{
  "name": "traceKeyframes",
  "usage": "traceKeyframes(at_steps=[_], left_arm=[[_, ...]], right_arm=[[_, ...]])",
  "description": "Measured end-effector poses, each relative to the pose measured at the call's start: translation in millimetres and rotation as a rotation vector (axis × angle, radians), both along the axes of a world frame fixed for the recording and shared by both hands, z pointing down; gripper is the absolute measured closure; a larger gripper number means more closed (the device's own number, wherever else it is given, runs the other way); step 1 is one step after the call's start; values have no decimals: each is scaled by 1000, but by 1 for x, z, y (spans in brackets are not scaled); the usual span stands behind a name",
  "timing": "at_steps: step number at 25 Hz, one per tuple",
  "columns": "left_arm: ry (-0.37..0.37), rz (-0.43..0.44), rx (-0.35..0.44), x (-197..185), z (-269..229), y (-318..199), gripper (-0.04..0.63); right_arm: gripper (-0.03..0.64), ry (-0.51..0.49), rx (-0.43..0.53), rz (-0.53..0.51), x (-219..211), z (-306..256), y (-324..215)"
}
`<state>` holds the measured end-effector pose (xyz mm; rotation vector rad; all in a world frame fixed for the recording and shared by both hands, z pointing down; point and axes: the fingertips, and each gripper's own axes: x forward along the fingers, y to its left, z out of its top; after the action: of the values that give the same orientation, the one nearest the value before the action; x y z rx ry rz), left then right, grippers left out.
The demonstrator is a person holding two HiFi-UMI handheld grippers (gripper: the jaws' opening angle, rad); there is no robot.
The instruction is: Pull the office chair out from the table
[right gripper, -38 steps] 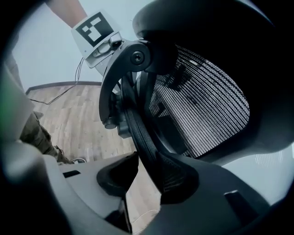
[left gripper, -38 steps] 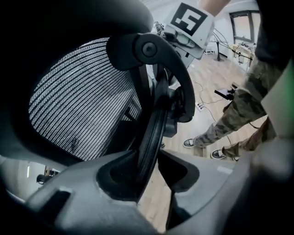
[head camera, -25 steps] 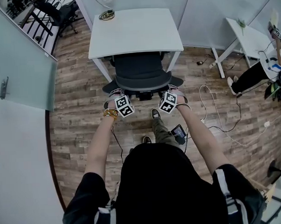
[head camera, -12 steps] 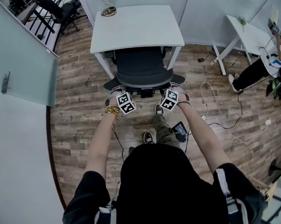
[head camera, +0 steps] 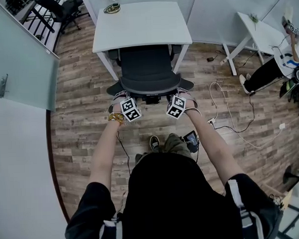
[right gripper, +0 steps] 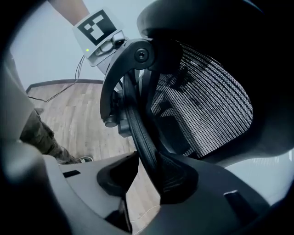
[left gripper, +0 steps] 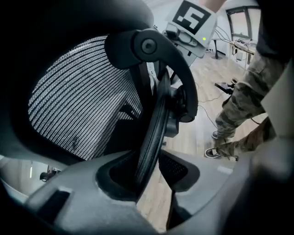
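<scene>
Office chair point(head camera: 148, 67): backrest rim point(left gripper: 154, 133) between spread jaws of left hand-held gripper point(head camera: 122, 99) (jaws just opening wider) and right hand-held gripper point(head camera: 184, 95); table point(head camera: 140, 25) beyond both.

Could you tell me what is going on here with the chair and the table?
A person stands behind the office chair with a tool in each hand. The backrest's rim lies between the jaws of both the left tool and the right tool, hooked rather than clamped. The left jaws have just been opening. The chair's front is at the near edge of the white table.
</scene>
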<state>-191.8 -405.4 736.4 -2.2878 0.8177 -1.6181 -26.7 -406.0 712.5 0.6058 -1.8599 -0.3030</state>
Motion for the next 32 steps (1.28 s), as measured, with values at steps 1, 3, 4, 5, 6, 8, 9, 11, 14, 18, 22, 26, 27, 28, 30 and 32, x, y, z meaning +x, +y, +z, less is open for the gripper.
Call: traceKeyframes(at_steps=[1, 3, 4, 5, 6, 8, 9, 11, 14, 18, 22, 26, 27, 28, 30, 32], left_arm=[[-1, 0, 1, 0, 0, 2, 430], [-2, 0, 3, 1, 1, 5, 428], [-2, -3, 1, 0, 2, 5, 428], [1, -7, -3, 0, 3, 7, 429], [5, -11, -8, 1, 5, 9, 429], [5, -17, -22, 3, 5, 14, 430], [1, -19, -28, 5, 5, 16, 430], [-4, -25, -35, 7, 5, 22, 430], [1, -27, -38, 16, 7, 35, 433], [4, -37, -17, 28, 4, 43, 435], [2, -51, -27, 38, 5, 55, 437], [-15, -54, -18, 39, 4, 62, 439], [-14, -52, -25, 39, 3, 67, 440], [-12, -51, -33, 40, 3, 72, 439], [-11, -50, -42, 43, 5, 83, 440], [-15, -58, -37, 48, 6, 88, 443]], right_arm=[[495, -3, 4, -3, 0, 1, 3], [495, -5, 10, -4, 1, 2, 6], [495, -4, 9, -3, 1, 2, 7], [495, -3, 6, -2, 0, 2, 8], [495, -1, 2, -2, 0, 2, 9], [495, 4, -7, -4, 2, 2, 12], [495, 5, -10, -7, 4, 3, 14], [495, 6, -13, -11, 7, 3, 19], [495, 11, -11, -8, 15, 5, 28], [495, 16, -19, -24, 24, 2, 32], [494, 22, -27, -29, 34, 4, 43], [494, 17, -27, -38, 37, 2, 51], [495, 16, -28, -44, 36, 2, 55], [495, 14, -27, -47, 36, 2, 60], [494, 8, -15, -48, 39, 4, 70], [492, 2, -2, -43, 45, 4, 74]])
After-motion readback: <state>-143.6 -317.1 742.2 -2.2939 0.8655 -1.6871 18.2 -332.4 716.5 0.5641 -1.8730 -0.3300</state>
